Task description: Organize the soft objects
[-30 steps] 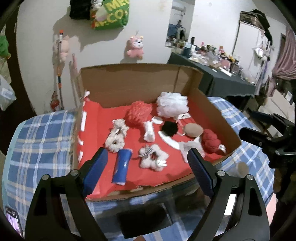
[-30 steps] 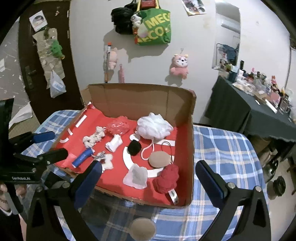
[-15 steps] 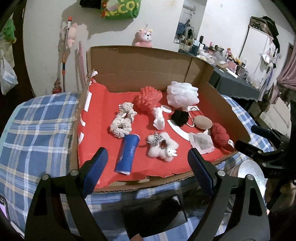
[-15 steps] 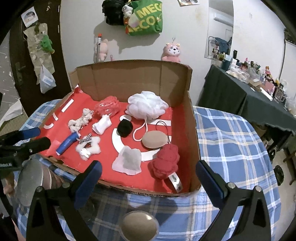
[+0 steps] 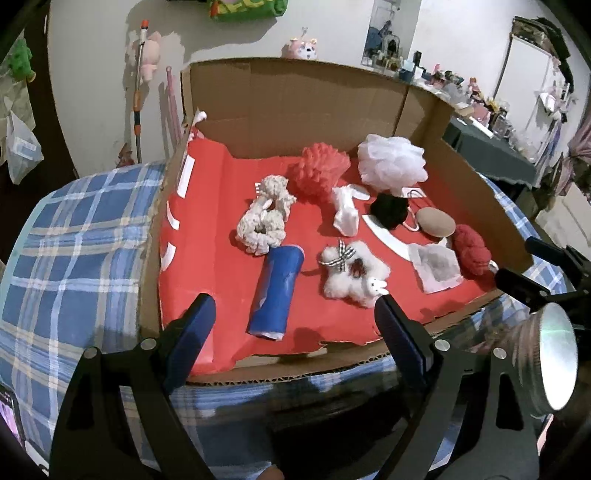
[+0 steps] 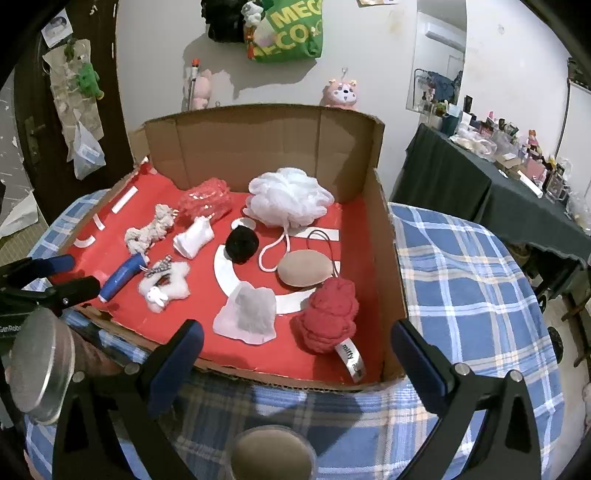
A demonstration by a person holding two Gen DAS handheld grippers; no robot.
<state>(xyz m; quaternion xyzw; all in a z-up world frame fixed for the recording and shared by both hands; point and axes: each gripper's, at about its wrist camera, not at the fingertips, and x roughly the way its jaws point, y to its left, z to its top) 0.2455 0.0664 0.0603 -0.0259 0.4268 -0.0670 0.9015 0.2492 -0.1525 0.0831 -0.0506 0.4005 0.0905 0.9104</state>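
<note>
A blue roll (image 5: 275, 291) and a white fluffy scrunchie (image 5: 352, 275) lie side by side near the front edge of the red-lined cardboard box (image 5: 295, 99) on the plaid-covered desk (image 5: 74, 236). The left gripper (image 5: 291, 325) hangs over that edge, jaws apart and empty. The right gripper (image 6: 295, 347) hovers at the box's front right corner, jaws apart too.

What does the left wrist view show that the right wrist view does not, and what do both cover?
Only the left wrist view: the left tongs from behind, open, framing the blue roll.

Only the right wrist view: the right tongs open in front of the white pouch, the "miffy" tag on the dark red knit bundle, and a black bag on the wall.

Both: the cardboard box, white bath pouf, tan sponge and fluffy white scrunchie.
</note>
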